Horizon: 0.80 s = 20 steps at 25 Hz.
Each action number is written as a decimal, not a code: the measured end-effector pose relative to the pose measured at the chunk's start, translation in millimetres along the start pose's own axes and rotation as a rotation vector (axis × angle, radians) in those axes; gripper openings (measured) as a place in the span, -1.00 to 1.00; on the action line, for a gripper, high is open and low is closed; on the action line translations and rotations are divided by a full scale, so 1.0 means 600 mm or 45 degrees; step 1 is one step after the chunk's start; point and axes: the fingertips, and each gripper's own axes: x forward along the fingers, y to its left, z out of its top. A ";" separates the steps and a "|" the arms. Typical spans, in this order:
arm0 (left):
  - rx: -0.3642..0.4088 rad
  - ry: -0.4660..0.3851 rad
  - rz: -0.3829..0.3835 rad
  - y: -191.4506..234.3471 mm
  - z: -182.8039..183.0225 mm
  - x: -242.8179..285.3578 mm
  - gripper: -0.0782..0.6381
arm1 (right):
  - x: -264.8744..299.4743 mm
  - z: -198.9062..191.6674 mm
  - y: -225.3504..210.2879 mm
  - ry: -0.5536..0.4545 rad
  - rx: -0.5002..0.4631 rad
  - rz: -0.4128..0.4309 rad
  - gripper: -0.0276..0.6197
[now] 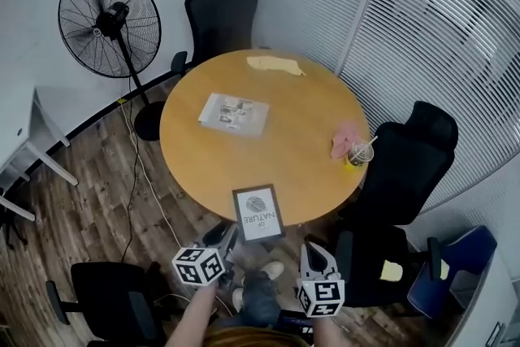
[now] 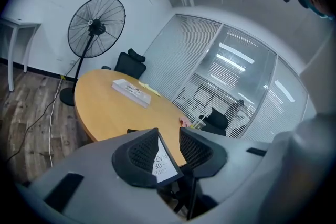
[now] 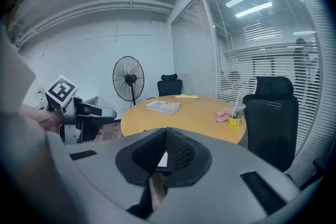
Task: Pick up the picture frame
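Note:
The picture frame (image 1: pixel 258 213), black-edged with a white printed face, sits at the near edge of the round wooden table (image 1: pixel 309 101) and hangs over it a little. My left gripper (image 1: pixel 230 237) is at its lower left corner. In the left gripper view the frame (image 2: pixel 160 162) stands between the open jaws, against the left pad (image 2: pixel 137 153), with a gap to the right one. My right gripper (image 1: pixel 311 248) is just right of the frame, apart from it in the head view. Its jaws meet at the tips (image 3: pixel 166 131). A white sliver of frame (image 3: pixel 161 159) shows in the slit below.
On the table lie a flat booklet (image 1: pixel 234 114), a yellow cloth (image 1: pixel 275 64), a pink cloth (image 1: pixel 344 140) and a cup with a straw (image 1: pixel 360 153). Black office chairs stand at the far side (image 1: pixel 221 16), the right (image 1: pixel 406 166) and lower left (image 1: pixel 114 301). A standing fan (image 1: pixel 110 20) is left.

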 end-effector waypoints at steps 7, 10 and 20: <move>-0.024 0.049 0.029 0.014 -0.028 0.014 -0.38 | 0.010 -0.019 -0.014 0.038 0.018 0.016 -0.88; -0.041 0.068 0.044 0.023 -0.037 0.022 -0.38 | 0.018 -0.026 -0.017 0.059 0.029 0.029 -0.88; -0.105 0.174 0.150 0.080 -0.096 0.057 -0.38 | 0.067 -0.081 -0.037 0.196 0.005 0.070 -0.88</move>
